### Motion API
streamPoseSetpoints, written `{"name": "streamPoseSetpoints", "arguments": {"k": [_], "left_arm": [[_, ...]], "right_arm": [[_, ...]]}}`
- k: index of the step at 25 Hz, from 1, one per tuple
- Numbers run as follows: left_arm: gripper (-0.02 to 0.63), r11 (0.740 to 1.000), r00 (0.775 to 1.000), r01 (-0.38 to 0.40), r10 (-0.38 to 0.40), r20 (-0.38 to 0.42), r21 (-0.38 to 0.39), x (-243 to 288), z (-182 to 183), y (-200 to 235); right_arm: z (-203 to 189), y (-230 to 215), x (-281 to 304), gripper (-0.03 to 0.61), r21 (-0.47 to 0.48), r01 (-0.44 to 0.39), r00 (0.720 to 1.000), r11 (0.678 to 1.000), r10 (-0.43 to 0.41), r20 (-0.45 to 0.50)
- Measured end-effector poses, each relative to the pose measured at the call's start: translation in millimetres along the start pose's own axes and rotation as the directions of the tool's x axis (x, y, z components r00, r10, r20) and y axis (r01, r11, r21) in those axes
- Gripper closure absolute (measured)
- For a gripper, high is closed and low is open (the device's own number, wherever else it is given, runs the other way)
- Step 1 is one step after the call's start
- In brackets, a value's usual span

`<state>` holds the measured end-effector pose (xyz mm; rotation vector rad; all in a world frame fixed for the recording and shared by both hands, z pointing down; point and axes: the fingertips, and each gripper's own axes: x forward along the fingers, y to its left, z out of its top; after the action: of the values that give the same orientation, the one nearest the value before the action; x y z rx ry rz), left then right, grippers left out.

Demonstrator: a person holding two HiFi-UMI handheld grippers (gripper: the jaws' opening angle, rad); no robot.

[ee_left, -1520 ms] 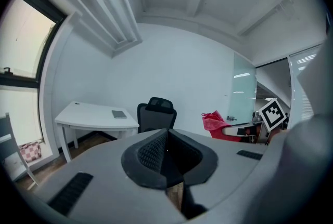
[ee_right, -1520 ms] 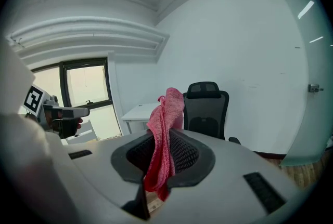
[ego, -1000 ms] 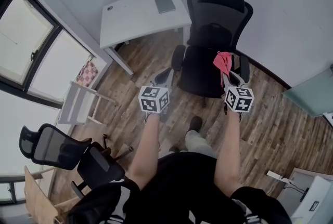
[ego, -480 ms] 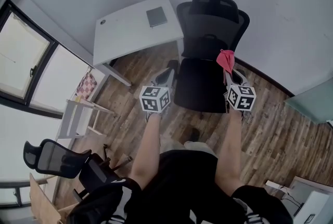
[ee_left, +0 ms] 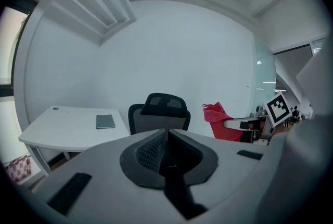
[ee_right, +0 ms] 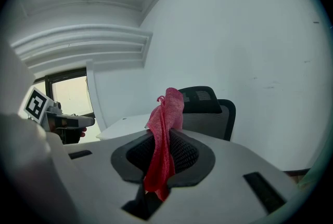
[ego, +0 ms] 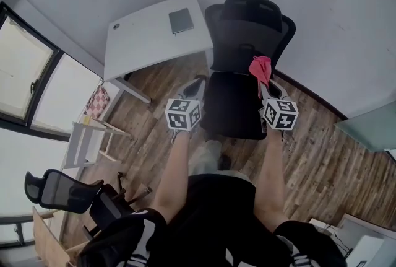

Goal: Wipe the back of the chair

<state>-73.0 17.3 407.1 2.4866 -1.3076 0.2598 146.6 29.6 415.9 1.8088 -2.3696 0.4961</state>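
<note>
Right fingers (ee_right: pixel 184 153) pinching red cloth (ee_right: pixel 164 124), left fingers (ee_left: pixel 148 151) closed empty, chair (ego: pixel 247 30) ahead

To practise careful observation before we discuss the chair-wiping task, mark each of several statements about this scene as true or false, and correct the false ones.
1. The right claw is shut on a red cloth. True.
2. The left claw grips a spray bottle. False: its jaws are together with nothing between them.
3. A flat grey book lies on the white desk beside the black mesh office chair. True.
4. The red cloth is pressed against the chair's back. False: the left gripper view shows it held in the air, apart from the chair.
</note>
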Motion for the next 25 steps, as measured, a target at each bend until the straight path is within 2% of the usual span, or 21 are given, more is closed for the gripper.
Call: {"name": "streamPoseSetpoints", "arguments": {"k": [7, 17, 25], "left_arm": [[0.588, 1.0, 1.0, 0.018, -0.017, 0.014, -0.015, 58, 20, 20], [0.588, 0.998, 0.999, 0.053, -0.053, 0.012, -0.036, 154, 67, 84], [0.588, 0.994, 0.996, 0.09, -0.091, -0.015, -0.057, 218, 83, 136]], "right_arm": [[17, -13, 57, 0.503, -0.046, 0.001, 0.999, 0.999, -0.002, -0.034], [61, -27, 180, 0.502, 0.029, -0.024, 0.999, 0.999, 0.025, -0.033], [80, -7, 273, 0.5, 0.012, -0.065, 0.997, 0.998, 0.065, -0.046]]}}
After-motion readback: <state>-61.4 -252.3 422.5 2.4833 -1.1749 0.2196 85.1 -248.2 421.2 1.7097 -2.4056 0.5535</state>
